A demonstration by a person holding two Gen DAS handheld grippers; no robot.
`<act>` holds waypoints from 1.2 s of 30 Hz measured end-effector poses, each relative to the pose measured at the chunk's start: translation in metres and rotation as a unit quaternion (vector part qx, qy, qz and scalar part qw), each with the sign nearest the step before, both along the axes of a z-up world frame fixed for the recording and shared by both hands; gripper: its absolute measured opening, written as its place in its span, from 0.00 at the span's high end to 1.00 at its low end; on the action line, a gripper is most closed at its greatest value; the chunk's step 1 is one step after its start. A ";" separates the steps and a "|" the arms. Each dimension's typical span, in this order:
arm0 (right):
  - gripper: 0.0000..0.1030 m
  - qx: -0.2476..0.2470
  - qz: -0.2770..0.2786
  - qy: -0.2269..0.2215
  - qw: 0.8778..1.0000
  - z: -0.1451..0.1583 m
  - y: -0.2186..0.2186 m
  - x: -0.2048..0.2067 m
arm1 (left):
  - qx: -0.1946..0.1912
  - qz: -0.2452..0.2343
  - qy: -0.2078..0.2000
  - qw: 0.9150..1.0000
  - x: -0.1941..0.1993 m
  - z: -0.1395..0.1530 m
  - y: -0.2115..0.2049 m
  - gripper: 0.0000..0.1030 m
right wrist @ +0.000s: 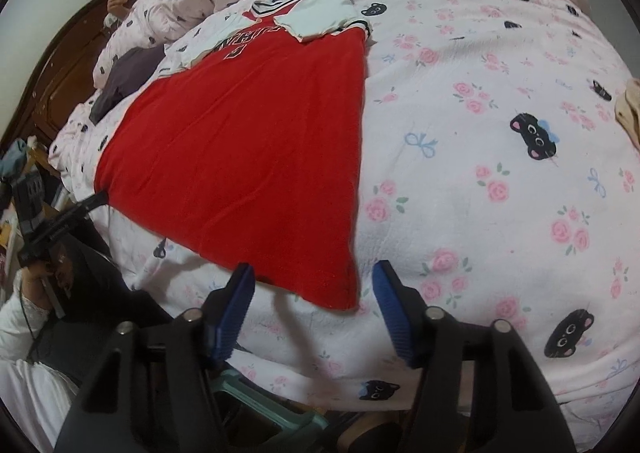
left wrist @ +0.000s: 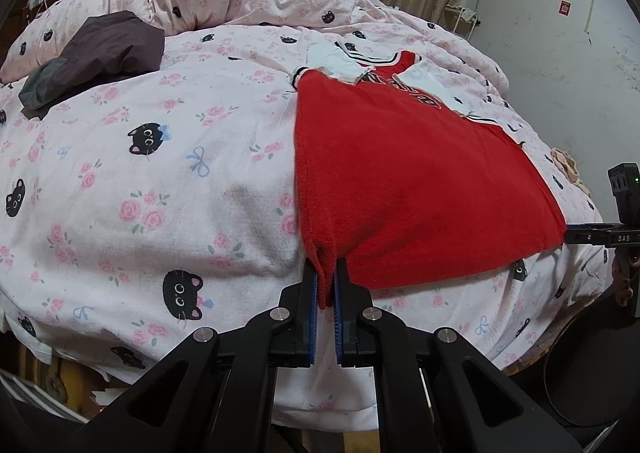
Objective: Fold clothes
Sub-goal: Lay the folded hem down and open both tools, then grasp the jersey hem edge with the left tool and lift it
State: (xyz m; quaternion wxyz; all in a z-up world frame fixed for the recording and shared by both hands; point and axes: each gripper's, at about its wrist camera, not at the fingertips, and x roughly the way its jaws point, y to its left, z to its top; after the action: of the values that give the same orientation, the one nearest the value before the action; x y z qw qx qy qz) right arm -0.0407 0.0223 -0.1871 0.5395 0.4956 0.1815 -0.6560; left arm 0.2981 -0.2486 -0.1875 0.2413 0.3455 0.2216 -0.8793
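A red jersey (left wrist: 404,173) with white sleeves lies flat on the bed, collar far, hem near me; it also shows in the right wrist view (right wrist: 248,157). My left gripper (left wrist: 326,273) is shut on the jersey's near left hem corner. My right gripper (right wrist: 314,273) is open, its blue pads either side of the near right hem corner (right wrist: 340,293), just short of it. The left gripper also shows at the left edge of the right wrist view (right wrist: 86,207), and the right gripper at the right edge of the left wrist view (left wrist: 600,235).
A pink quilt (left wrist: 160,173) with cat faces and roses covers the bed. A dark purple-grey garment (left wrist: 100,57) lies at the far left. A beige cloth (right wrist: 628,113) lies at the right edge. A dark wooden headboard (right wrist: 60,65) and white wall (left wrist: 560,53) border the bed.
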 end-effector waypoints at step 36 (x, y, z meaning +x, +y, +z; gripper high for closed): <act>0.94 -0.060 -0.004 -0.122 0.991 0.024 0.011 -0.012 | -0.002 -0.007 0.051 0.999 0.012 0.037 0.001 0.95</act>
State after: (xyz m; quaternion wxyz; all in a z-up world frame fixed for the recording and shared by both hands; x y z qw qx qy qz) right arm -0.0527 0.0335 -0.1628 0.5836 0.5392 0.0725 -0.6028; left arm 0.3104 -0.2480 -0.1507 0.2245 0.3011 0.2291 -0.8980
